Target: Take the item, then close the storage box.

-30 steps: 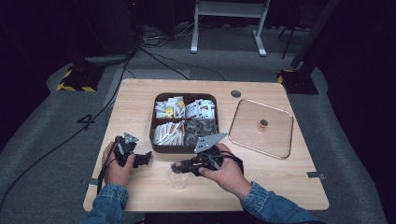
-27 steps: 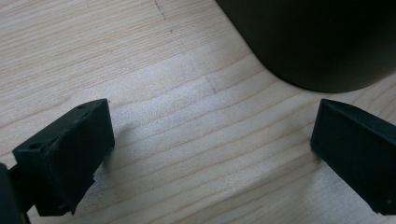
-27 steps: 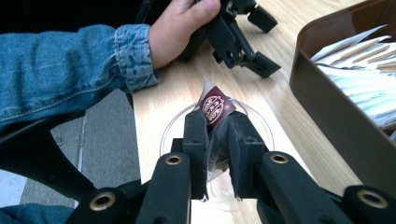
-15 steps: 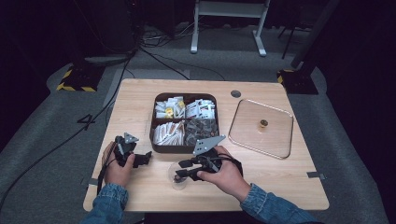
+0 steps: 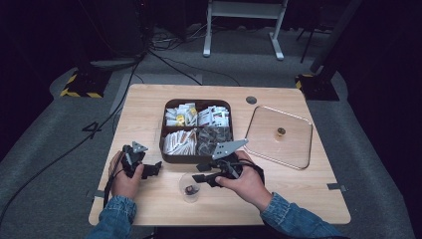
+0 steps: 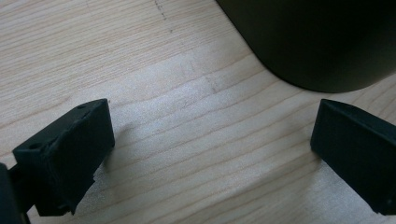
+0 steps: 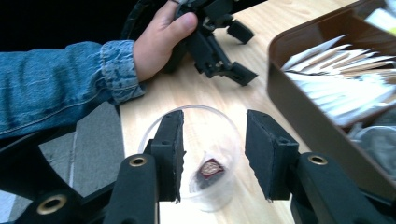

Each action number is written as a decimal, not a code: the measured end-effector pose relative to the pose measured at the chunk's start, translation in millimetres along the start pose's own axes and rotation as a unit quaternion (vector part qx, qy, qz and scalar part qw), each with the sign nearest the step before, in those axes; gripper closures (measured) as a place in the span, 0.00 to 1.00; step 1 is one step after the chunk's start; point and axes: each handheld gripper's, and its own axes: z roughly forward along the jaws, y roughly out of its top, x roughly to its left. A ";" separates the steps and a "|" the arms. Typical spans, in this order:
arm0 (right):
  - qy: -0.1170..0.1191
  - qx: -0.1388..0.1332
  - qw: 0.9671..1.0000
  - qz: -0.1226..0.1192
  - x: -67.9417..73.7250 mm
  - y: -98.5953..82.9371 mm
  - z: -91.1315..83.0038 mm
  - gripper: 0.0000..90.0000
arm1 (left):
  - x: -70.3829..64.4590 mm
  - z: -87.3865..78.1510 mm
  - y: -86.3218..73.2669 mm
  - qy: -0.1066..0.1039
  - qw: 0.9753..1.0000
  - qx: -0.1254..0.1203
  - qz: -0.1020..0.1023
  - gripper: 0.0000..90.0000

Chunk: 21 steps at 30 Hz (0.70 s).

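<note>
Right gripper (image 7: 212, 154) hangs just over a clear plastic cup (image 7: 201, 154), its two black jaws spread apart with nothing between them but the cup's open mouth; neither pad touches the rim as far as the right gripper view shows. The cup stands upright on the pale wooden table (image 5: 149, 107), near the person's edge and just in front of the dark brown box (image 5: 197, 132), slightly left of the right hand (image 5: 246, 181) in the high view. It is thin-walled and see-through, with a round rim, and at its bottom lies a small dark packet (image 7: 211, 169) with a reddish, glossy face; any print on it is too small to read. Left gripper (image 5: 142, 167) rests low on the table just beside the box's left front corner, jaws spread wide over bare wood in the left gripper view, with the box's dark rounded wall close ahead. The box has four compartments: white sachets in the rear two, some with yellow marks, long pale paper sticks in the front left, and dark shiny packets in the front right. No lettering on any of them can be made out. A clear square lid (image 5: 278, 137) with a small knob lies flat to the right of the box.
</note>
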 end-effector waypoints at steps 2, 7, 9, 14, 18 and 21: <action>-0.006 -0.003 1.000 0.002 -2.9 0.3 -3.3 0.64 | -0.3 0.9 0.8 0.001 1.000 0.000 -0.001 0.00; -0.027 -0.012 1.000 0.008 -11.8 1.6 -14.2 0.63 | -0.2 1.3 1.5 0.000 1.000 0.001 -0.001 0.00; -0.034 -0.016 0.999 0.010 -15.1 2.2 -18.5 0.62 | -0.3 1.4 1.5 0.000 1.000 0.000 -0.002 0.00; -0.075 -0.032 0.997 0.016 -35.2 2.8 -32.7 0.59 | -0.3 1.4 1.5 0.000 1.000 0.000 -0.002 0.00; -0.105 -0.042 0.993 0.027 -53.3 2.1 -45.7 0.58 | -0.3 1.4 1.5 0.000 1.000 0.000 -0.002 0.00; -0.121 -0.047 0.991 0.033 -62.8 2.3 -53.5 0.58 | -0.1 1.0 1.1 0.001 1.000 0.000 0.001 0.00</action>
